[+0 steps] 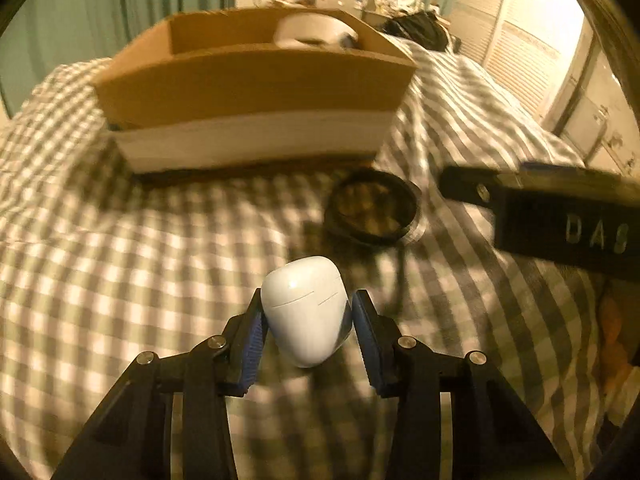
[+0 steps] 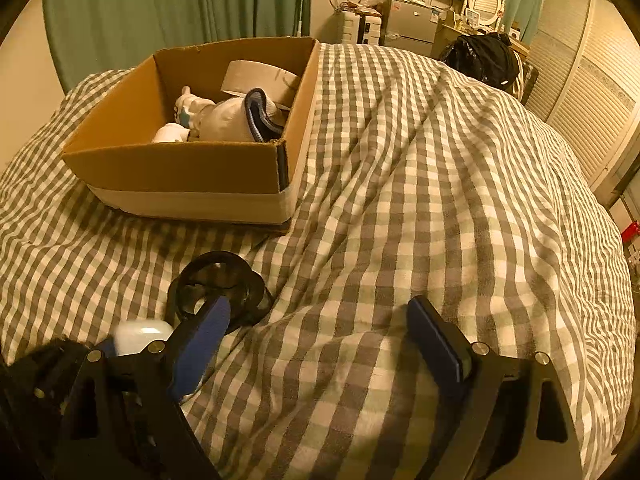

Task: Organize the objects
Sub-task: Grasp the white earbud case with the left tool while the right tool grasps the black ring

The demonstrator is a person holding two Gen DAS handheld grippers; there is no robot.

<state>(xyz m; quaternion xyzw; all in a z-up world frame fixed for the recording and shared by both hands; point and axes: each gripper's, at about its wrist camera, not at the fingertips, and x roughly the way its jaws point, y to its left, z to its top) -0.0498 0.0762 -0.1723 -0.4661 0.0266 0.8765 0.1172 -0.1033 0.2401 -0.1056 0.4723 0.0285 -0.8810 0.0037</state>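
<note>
**Left gripper on the earbud case, right one idle**

We see the left gripper [image 1: 307, 312] clamped on a white earbud case [image 1: 306, 310], a blue pad pressing on each side of it. The case sits just above the checked bedspread [image 1: 120, 264], its seam line facing up. Just beyond it lies a dark round lid [image 1: 372, 210] on the cloth, and farther back stands the cardboard box [image 1: 248, 88].

Our right gripper [image 2: 320, 332] hangs with its jaws wide apart and nothing between them, only bedspread below. From that view the lid [image 2: 220, 284] lies just behind the left finger, and the case [image 2: 140, 334] shows partly at the lower left. The box [image 2: 180, 168] holds a tape roll [image 2: 256, 76], a white toy [image 2: 188, 110] and a cap [image 2: 240, 120].
</note>
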